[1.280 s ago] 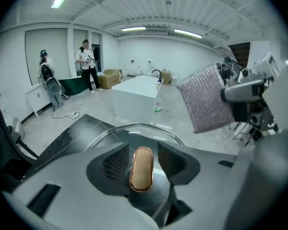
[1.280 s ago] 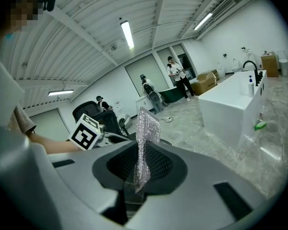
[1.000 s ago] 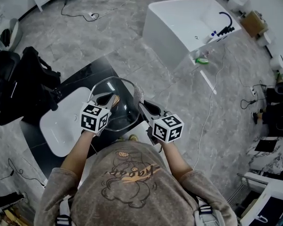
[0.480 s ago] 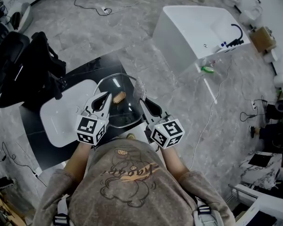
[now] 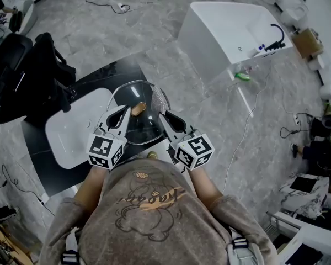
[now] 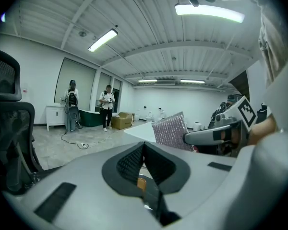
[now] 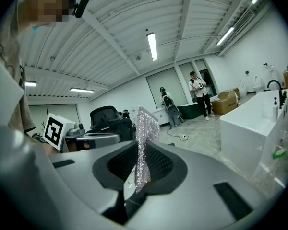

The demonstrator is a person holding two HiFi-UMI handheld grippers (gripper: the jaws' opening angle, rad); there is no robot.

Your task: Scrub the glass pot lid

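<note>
Logged one glass pot lid (image 5: 143, 128), wooden knob (image 5: 138, 109) facing up, held tilted in the air just right of the white sink basin (image 5: 71, 139), over the black counter (image 5: 41, 167). Pinched at the rim nearest the basin by the left gripper (image 5: 123, 116), clenched shut on that rim. Noted the right gripper (image 5: 161, 116) clamped tight on one silvery scrub cloth (image 5: 162, 99), standing upright at the lid's side away from the basin; cloth-to-glass contact not resolvable. Left of the basin: one black office chair (image 5: 19, 81). Well right of the basin: one white bathtub (image 5: 220, 26), with one small green item (image 5: 240, 76) at its foot. Far beyond: two standing people (image 6: 107, 102).
</note>
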